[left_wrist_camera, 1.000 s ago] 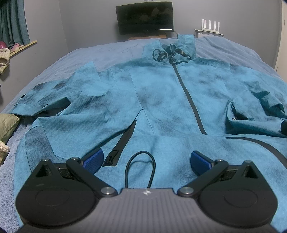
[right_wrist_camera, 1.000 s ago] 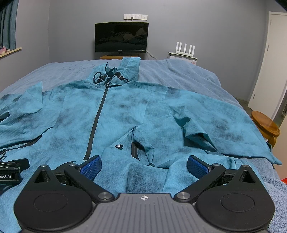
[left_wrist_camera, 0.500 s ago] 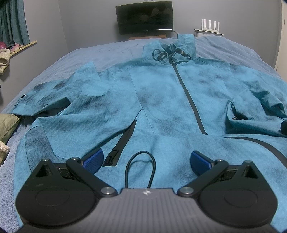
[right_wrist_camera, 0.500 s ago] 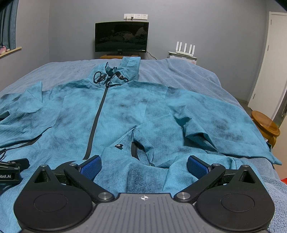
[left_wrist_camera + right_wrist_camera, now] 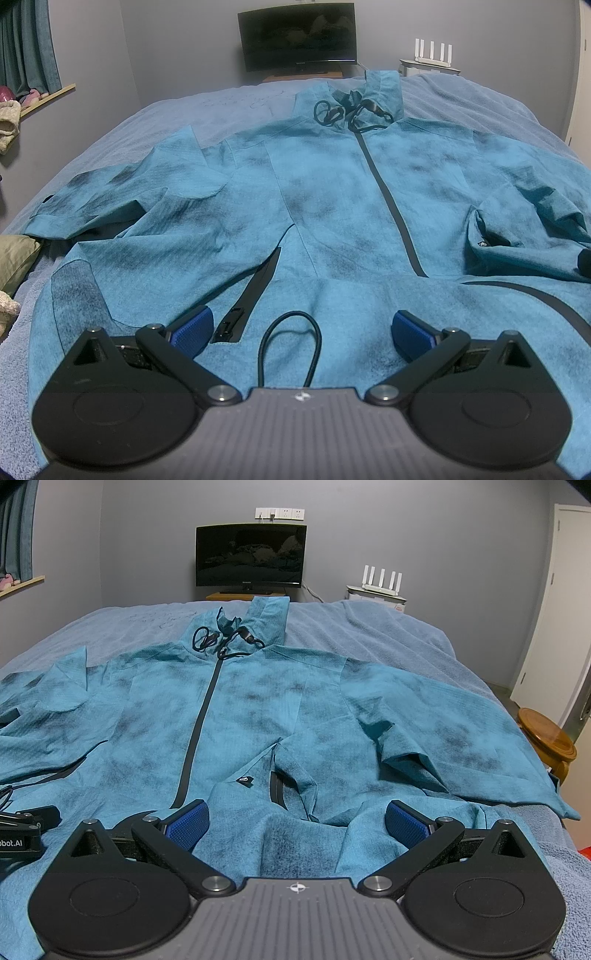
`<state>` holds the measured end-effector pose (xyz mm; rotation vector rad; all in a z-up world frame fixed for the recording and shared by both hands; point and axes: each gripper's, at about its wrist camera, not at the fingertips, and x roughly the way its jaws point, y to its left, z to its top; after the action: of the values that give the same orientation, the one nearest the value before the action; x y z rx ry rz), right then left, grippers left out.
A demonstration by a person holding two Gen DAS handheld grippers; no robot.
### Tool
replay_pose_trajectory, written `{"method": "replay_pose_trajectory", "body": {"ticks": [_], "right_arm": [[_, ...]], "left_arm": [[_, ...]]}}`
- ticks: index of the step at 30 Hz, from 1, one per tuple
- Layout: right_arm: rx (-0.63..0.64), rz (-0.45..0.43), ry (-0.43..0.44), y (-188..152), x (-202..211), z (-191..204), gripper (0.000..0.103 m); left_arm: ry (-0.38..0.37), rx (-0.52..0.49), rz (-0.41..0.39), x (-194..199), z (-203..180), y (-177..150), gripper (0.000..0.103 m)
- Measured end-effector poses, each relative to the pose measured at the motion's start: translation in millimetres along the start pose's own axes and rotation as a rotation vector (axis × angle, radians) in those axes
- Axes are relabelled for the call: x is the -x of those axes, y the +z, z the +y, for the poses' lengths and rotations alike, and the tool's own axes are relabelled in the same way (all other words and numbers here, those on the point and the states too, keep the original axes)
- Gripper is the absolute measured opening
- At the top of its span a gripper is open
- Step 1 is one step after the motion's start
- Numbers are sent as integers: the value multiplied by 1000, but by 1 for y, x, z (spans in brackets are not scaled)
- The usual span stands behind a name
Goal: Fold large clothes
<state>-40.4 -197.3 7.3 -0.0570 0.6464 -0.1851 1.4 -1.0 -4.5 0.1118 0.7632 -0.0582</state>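
Here I am over the near hem of the teal jacket (image 5: 332, 206), which lies spread front-up across the blue bed cover (image 5: 229, 107), collar at the far end, dark zip (image 5: 388, 206) running down the middle. My left gripper (image 5: 299, 328) has its blue pads (image 5: 192, 326) spread wide, nothing between them but cloth lying flat and a loop of black drawcord (image 5: 291, 339) at the hem. A dark pocket zip (image 5: 255, 291) slants just beside the left pad. My right gripper (image 5: 295, 818) is spread wide too, hovering over the hem's right part, where the fabric is rumpled and turned up near a small black tag (image 5: 243, 781). I can't tell whether either pair of pads touches the cloth. The right sleeve (image 5: 461, 746) lies out toward the bed's right edge, the left sleeve (image 5: 107, 195) folded back on the left side. At the left edge of the right view I see my other gripper's body (image 5: 22, 830) resting low on the jacket. Far off: a dark television (image 5: 251, 559), a white router (image 5: 382, 579), a wooden stool (image 5: 546, 738) at right.
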Motion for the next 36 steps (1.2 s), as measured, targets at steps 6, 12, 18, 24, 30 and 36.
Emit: {"method": "replay_pose_trajectory", "body": {"ticks": [6, 12, 18, 24, 30, 36], "right_arm": [[0, 1, 0, 0, 0, 0, 103], [1, 1, 0, 0, 0, 0, 103], [1, 2, -1, 0, -1, 0, 103], [1, 2, -1, 0, 0, 0, 103], [1, 2, -1, 0, 0, 0, 103], [-1, 3, 0, 2, 1, -1, 103]], "left_arm": [[0, 0, 0, 0, 0, 0, 103], [1, -1, 0, 0, 0, 0, 103], [1, -1, 0, 0, 0, 0, 103], [1, -1, 1, 0, 0, 0, 103], [1, -1, 1, 0, 0, 0, 103], [-6, 3, 5, -1, 1, 3, 103]]}}
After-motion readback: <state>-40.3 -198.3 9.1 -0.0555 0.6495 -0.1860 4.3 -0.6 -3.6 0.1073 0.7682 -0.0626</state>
